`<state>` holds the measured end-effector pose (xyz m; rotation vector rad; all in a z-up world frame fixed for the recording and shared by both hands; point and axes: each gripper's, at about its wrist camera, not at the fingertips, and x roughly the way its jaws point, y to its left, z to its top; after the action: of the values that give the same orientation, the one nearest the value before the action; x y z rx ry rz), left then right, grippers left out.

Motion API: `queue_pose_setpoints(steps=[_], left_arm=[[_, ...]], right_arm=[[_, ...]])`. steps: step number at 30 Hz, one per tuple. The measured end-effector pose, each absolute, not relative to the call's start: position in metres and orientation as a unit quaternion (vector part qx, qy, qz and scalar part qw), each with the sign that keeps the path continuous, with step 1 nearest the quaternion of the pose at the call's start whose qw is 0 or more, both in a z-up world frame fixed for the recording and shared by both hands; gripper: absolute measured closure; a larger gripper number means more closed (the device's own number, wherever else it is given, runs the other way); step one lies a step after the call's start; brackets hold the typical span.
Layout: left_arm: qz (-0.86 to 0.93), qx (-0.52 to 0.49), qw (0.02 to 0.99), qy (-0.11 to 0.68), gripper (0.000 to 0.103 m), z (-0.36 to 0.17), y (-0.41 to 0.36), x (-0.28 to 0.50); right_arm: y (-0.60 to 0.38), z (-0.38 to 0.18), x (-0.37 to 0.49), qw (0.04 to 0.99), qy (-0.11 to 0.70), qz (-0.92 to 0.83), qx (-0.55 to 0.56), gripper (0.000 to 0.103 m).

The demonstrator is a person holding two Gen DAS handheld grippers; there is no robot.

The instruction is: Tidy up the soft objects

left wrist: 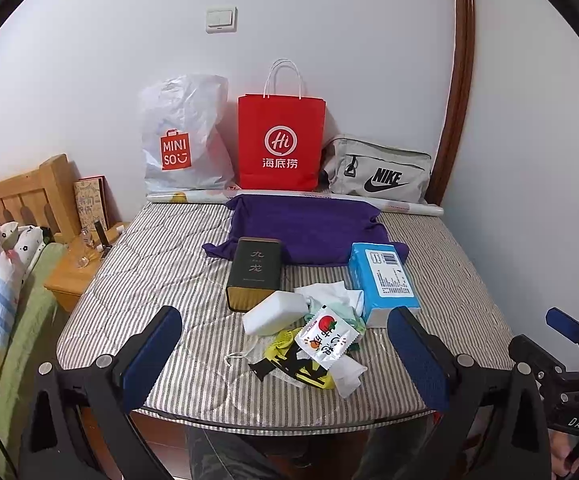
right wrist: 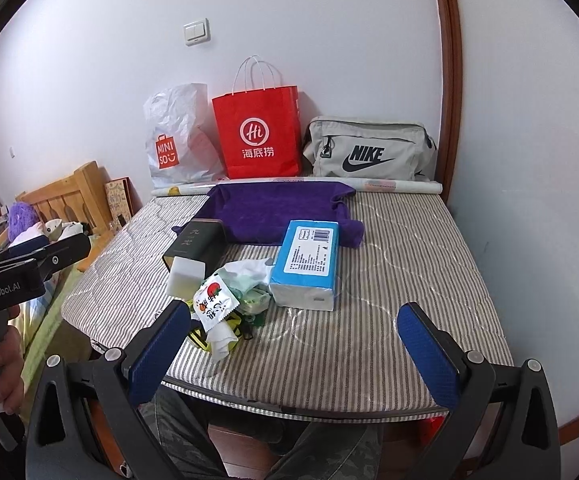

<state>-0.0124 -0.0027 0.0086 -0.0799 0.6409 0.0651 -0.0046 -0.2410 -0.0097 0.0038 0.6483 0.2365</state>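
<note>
Two jaws released | left gripper point(left wrist: 285, 344), right gripper point(right wrist: 293, 340) at mattress point(right wrist: 409, 264) edge

A: Left claw point(left wrist: 285, 354): black frame, blue textured pads, silver screws. "GenRobot.AI" printed white on body.
B: Right claw point(right wrist: 293, 344): same build. Bare-skinned left hand point(right wrist: 3, 376), camo trousers point(right wrist: 325, 452) below.
</note>
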Motion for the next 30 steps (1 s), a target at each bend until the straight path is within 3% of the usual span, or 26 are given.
queue_pose_setpoints(steps=[30], left_arm=[[0.027,-0.037,0.949,0.311,0.0,0.0123,-0.0023,-0.0161]], right_arm=[[-0.2356,-0.0102,-0.0067,0.941,0.318,0.118,-0.006,0.001]])
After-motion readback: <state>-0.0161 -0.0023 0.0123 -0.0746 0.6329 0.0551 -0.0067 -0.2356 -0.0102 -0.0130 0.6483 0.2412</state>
